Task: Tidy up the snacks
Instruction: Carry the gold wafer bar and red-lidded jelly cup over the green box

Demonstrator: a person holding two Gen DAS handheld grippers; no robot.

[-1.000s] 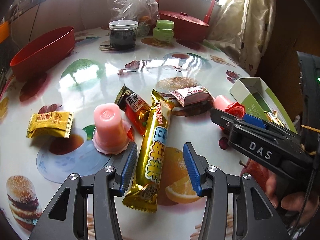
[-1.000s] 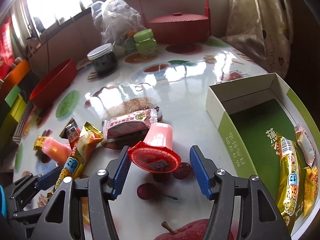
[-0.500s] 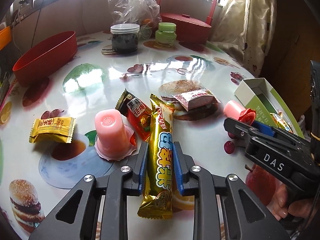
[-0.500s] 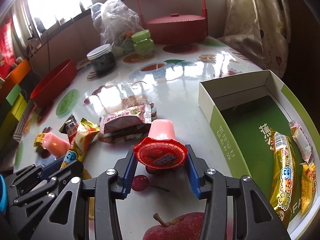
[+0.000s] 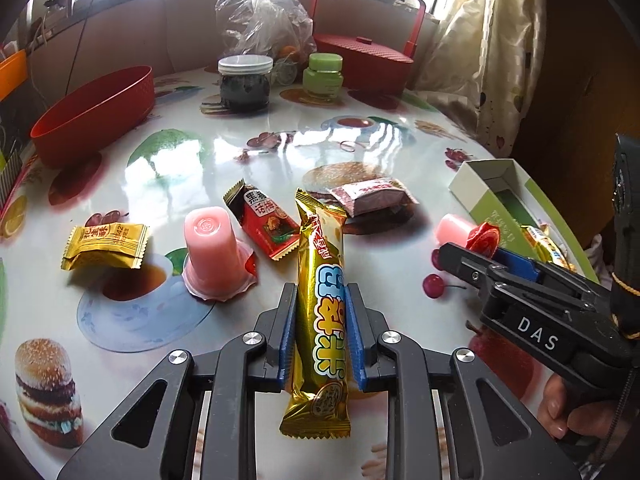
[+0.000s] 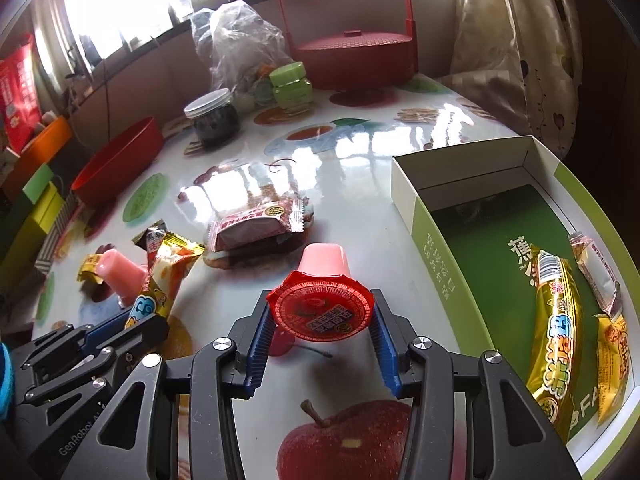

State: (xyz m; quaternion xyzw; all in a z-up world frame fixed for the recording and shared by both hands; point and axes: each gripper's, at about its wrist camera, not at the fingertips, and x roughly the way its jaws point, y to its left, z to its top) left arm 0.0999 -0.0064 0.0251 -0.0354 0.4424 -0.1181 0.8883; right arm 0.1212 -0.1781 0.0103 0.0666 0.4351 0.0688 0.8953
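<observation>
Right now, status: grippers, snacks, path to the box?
Left gripper shut on gold snack bar. Right gripper shut on pink jelly cup. Green box open, partly filled; nothing blocking.

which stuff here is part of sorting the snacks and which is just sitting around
Part of the job: gold snack bar in the left gripper; jelly cup in the right gripper; second jelly cup; yellow candy; green box.

Lying about: red bowl; dark jar; red basket; plastic bag.
</observation>
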